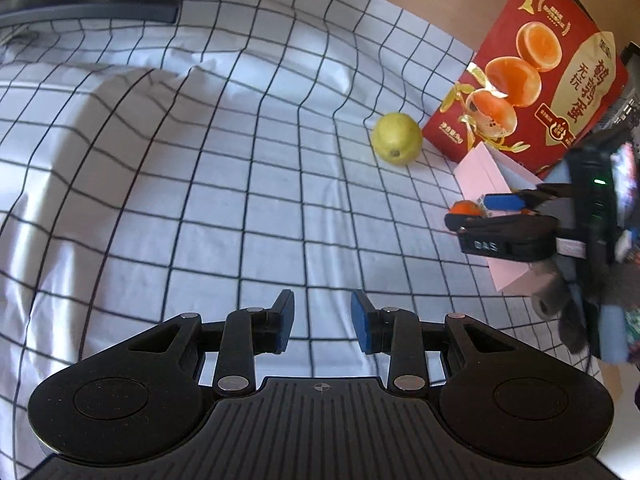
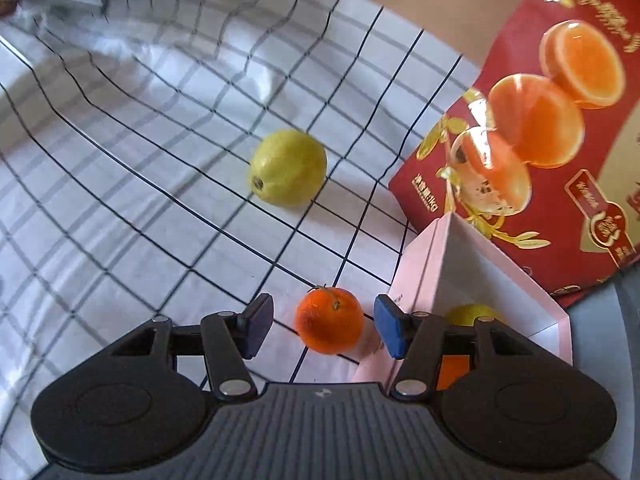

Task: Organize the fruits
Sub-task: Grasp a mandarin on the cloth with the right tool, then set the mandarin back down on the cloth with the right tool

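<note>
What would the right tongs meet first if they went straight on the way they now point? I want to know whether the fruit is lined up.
Probably the orange mandarin: it lies between the open tips of the right tongs, untouched. The pink box sits just to the right.

left hand-held gripper (image 1: 322, 326) shut and empty, right hand-held gripper (image 2: 323, 330) parted

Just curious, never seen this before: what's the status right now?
Left gripper shut, empty. Right gripper open around orange, not gripping. Yellow fruit loose beyond; pink box close alongside.
</note>
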The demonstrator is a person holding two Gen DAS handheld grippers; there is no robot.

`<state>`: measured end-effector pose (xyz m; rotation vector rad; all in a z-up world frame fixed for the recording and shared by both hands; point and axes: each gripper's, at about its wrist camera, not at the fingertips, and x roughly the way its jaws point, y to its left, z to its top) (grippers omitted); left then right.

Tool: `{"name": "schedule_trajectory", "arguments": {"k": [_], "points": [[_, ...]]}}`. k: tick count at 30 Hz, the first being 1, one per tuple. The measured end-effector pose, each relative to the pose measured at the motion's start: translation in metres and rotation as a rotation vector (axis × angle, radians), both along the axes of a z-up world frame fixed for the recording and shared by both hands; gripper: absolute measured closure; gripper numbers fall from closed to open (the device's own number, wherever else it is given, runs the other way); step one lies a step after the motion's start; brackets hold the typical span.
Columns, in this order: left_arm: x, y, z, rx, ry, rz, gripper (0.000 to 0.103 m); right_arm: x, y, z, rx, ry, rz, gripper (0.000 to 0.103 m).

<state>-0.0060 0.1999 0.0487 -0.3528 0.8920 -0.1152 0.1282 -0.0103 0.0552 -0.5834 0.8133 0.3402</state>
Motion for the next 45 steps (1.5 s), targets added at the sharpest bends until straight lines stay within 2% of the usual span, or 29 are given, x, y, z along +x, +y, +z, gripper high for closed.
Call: {"name": "schedule_trajectory", "arguments": {"k": [3,5,7,20,25,33,41,45], "points": [[-0.002,0.009,-0.002,-0.003,0.005,0.016,0.068,0.01,0.009,-0.015,-0.047,0.029,-0.009,0.047],[-0.002,0.015,-0.002,-0.007,0.007,0.025,0.068,0.012,0.012,-0.019,-0.075,0.016,-0.014,0.049],[-0.001,0.018,-0.003,-0.005,0.012,0.026,0.068,0.011,0.013,-0.018,-0.083,-0.003,-0.021,0.063],[0.013,0.001,-0.006,-0.02,0.024,-0.057,0.068,0.01,0.011,-0.02,-0.096,0.01,-0.07,0.061],[0.014,-0.005,-0.008,-0.014,0.03,-0.086,0.068,0.007,0.007,-0.016,-0.05,0.029,-0.106,0.061],[0.019,-0.014,-0.013,0.002,0.051,-0.11,0.068,-0.051,0.009,0.012,0.103,0.072,-0.019,0.061],[0.025,-0.029,-0.012,0.007,0.055,-0.153,0.068,-0.074,0.008,-0.002,0.127,0.125,-0.01,0.061],[0.028,-0.032,-0.013,0.012,0.062,-0.153,0.068,-0.079,0.006,0.001,0.133,0.116,0.022,0.058]]}}
